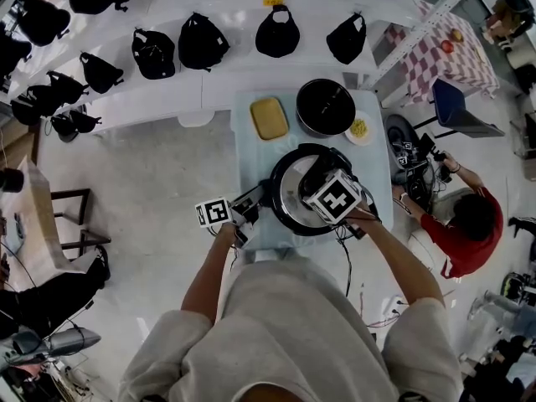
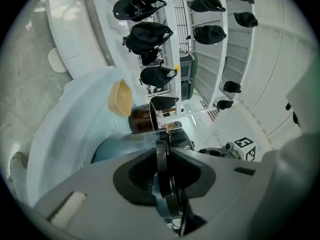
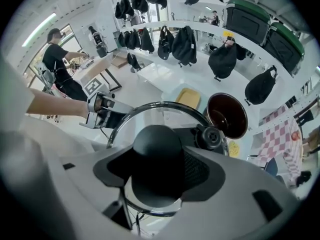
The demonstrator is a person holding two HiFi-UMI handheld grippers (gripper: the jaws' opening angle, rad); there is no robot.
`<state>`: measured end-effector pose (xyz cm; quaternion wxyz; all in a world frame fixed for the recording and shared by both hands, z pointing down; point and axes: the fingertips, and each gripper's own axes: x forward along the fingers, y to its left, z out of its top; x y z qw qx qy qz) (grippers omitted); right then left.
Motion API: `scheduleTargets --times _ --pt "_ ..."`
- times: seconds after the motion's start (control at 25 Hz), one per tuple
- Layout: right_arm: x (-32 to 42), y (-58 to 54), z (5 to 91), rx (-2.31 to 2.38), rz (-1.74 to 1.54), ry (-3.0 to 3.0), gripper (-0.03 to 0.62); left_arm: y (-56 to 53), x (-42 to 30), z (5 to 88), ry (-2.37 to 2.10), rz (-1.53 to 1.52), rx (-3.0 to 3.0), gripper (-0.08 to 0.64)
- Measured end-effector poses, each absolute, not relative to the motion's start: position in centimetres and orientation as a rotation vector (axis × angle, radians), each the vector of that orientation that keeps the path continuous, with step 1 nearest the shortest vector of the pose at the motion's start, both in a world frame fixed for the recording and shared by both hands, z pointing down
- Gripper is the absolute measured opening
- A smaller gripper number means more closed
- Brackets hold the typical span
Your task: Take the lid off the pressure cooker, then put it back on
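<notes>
Right gripper view: right gripper point(image 3: 158, 160) clamps domed black knob point(image 3: 155, 140) of steel-rimmed lid point(image 3: 150, 106); left gripper point(image 2: 167, 153) pinches flat black handle point(image 2: 161, 170).

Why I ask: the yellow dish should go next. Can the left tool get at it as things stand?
Probably not yet: the left tool is shut on the cooker's side handle. Once it lets go, the way looks free; the yellow dish lies just beyond the cooker, with nothing standing before it.
</notes>
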<state>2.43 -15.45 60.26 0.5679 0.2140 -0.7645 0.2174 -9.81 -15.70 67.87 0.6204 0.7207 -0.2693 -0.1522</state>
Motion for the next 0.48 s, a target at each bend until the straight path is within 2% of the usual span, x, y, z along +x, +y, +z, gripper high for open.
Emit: scheduleTargets --times 0.48 --pt "3.28 -15.35 60.56 0.455 0.51 -1.768 0.272 -15.75 -9.86 67.86 -0.616 -0.36 1.655 0.075"
